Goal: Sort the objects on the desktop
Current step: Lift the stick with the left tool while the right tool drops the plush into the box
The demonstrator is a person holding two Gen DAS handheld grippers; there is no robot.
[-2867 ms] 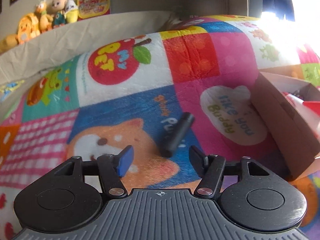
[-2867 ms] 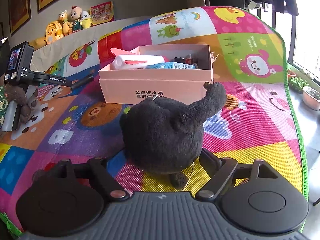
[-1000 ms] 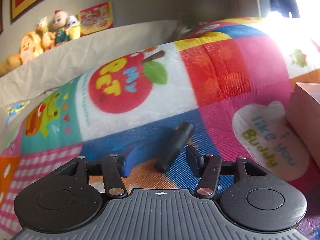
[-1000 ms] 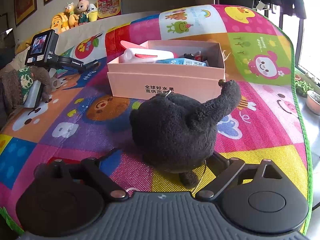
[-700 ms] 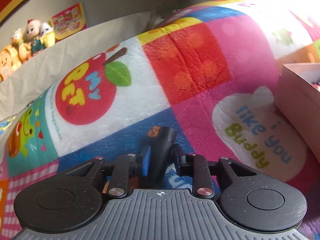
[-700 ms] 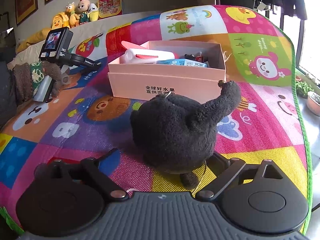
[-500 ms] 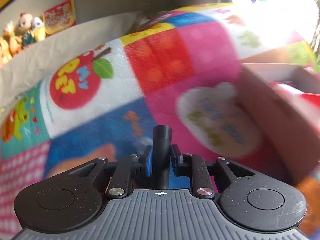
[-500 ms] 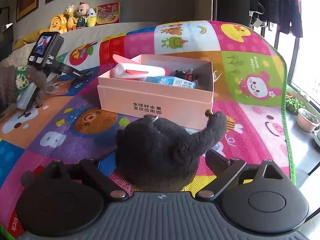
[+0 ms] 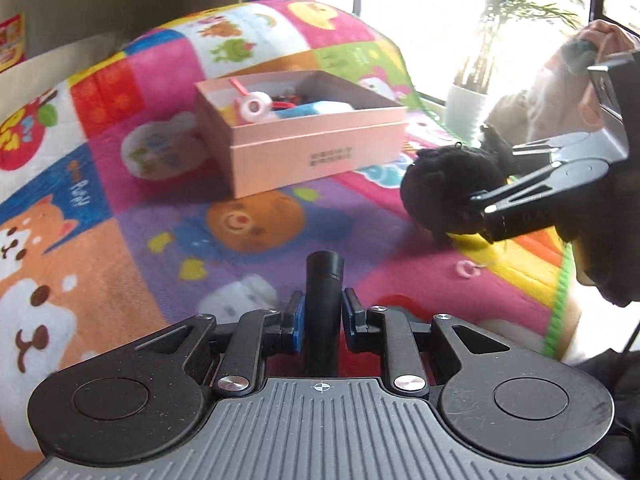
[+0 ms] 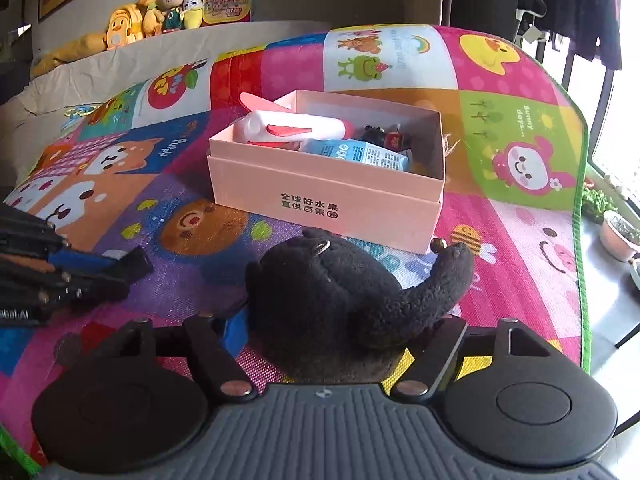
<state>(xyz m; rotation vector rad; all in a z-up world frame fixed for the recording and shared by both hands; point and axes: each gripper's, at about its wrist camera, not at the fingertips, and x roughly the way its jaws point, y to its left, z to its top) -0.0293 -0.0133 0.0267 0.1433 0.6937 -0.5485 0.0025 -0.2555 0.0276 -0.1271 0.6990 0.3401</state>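
My left gripper point(image 9: 323, 312) is shut on a black cylinder point(image 9: 324, 280), which sticks out forward above the colourful play mat point(image 9: 120, 248). In the right wrist view the left gripper point(image 10: 80, 268) enters from the left edge with the cylinder. A black plush toy point(image 10: 344, 288) sits on the mat between the fingers of my right gripper point(image 10: 336, 332). Its jaws are closing and the blue pad touches the plush's side. The plush point(image 9: 444, 184) also shows from the left wrist. An open pink box point(image 10: 320, 196) with a white bottle and a blue carton stands just beyond it.
The mat's green edge point(image 10: 582, 240) drops off on the right, with potted plants point(image 10: 618, 236) below it. Stuffed toys point(image 10: 160, 8) line the ledge at the back. A person's hand point(image 9: 600, 40) holds the right gripper at the upper right.
My left gripper closed on the black cylinder, lifted it off the mat and swung right towards the pink box. The right jaws have narrowed onto the plush toy.
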